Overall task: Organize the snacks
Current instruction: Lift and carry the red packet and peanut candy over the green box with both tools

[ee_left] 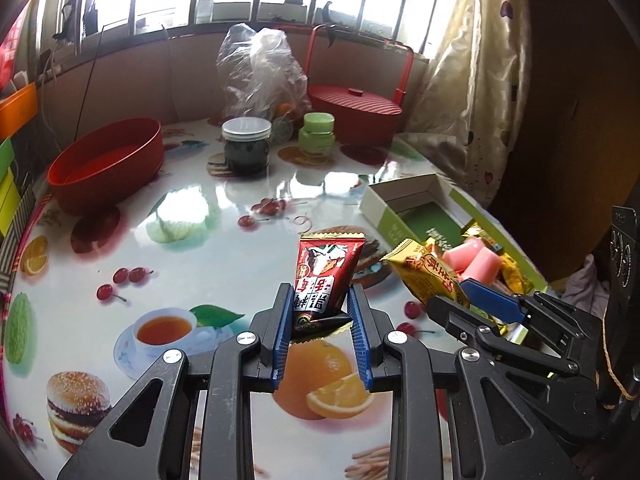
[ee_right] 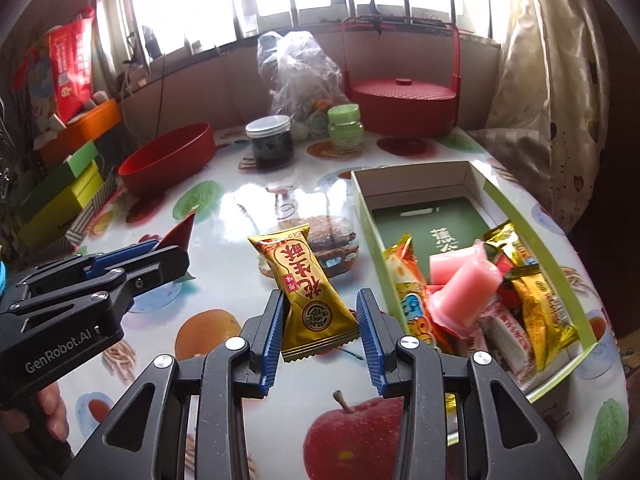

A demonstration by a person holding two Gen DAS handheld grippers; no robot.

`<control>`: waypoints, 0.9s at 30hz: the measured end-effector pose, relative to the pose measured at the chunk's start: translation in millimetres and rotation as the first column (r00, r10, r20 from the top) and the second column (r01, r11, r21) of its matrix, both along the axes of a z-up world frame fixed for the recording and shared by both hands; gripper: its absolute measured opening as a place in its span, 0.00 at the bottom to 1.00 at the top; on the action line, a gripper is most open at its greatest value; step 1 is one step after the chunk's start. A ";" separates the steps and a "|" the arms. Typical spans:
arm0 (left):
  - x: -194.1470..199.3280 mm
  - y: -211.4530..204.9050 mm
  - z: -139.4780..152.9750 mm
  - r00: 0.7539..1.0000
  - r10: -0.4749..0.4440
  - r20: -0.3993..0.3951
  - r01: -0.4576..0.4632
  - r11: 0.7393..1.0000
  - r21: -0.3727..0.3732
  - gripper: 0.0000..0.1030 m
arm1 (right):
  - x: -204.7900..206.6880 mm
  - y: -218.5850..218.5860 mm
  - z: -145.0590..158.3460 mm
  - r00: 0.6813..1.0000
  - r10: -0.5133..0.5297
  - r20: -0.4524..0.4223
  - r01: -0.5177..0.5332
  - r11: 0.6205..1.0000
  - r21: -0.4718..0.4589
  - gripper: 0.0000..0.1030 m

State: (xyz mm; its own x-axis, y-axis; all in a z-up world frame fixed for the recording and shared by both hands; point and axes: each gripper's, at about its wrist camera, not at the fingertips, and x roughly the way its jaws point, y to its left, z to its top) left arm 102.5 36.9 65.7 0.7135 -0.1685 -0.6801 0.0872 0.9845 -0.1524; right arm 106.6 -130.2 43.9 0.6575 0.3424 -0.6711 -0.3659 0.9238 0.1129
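The left claw (ee_left: 320, 316) is clamped on a dark red foil snack packet with white and black printed characters (ee_left: 326, 276); its blue ribbed pads (ee_left: 282, 336) press the packet's lower sides, and the packet stands upright above the jaws, clear of the glossy fruit-and-food printed surface (ee_left: 200, 216). Just to the right of this claw, the right claw (ee_right: 320, 328) grips a golden yellow foil snack packet with red characters (ee_right: 308, 292), pinched at its lower end between its own blue pads (ee_right: 370, 336) and tilted up and to the left, also lifted off the surface.

Immediately right of the right claw lies an open shallow cardboard box with green outer walls and a white inside (ee_right: 496, 196). Its near half is filled with mixed snacks: pink jelly cups (ee_right: 464, 292), yellow and gold wrapped bars (ee_right: 540, 312) and a bright orange and blue packet (ee_right: 412, 304). A dark green card (ee_right: 436, 220) covers the far part of the box floor.

Farther ahead of both claws stand a dark glass jar with a silver screw lid (ee_left: 245, 144) and, beside it to the right, a small pale green jar (ee_left: 316, 134). Behind them is a crumpled clear plastic bag (ee_left: 260, 68). Well off to the left ahead sits a round red plastic bowl (ee_left: 108, 164); to the right ahead, a red lidded basket with a tall hoop handle (ee_left: 356, 108).
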 end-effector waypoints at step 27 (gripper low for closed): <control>17.9 -62.8 20.0 0.990 -0.138 0.030 0.139 0.990 -0.014 0.28 | -10.9 -77.0 27.9 0.985 -0.158 0.062 0.158 0.987 0.015 0.34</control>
State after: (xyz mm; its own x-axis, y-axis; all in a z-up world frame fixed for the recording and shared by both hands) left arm 120.4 -25.9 85.7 0.7017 -0.2773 -0.6563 0.2269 0.9602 -0.1632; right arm 95.8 -207.2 71.8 0.7444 0.2371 -0.6242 -0.2220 0.9695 0.1035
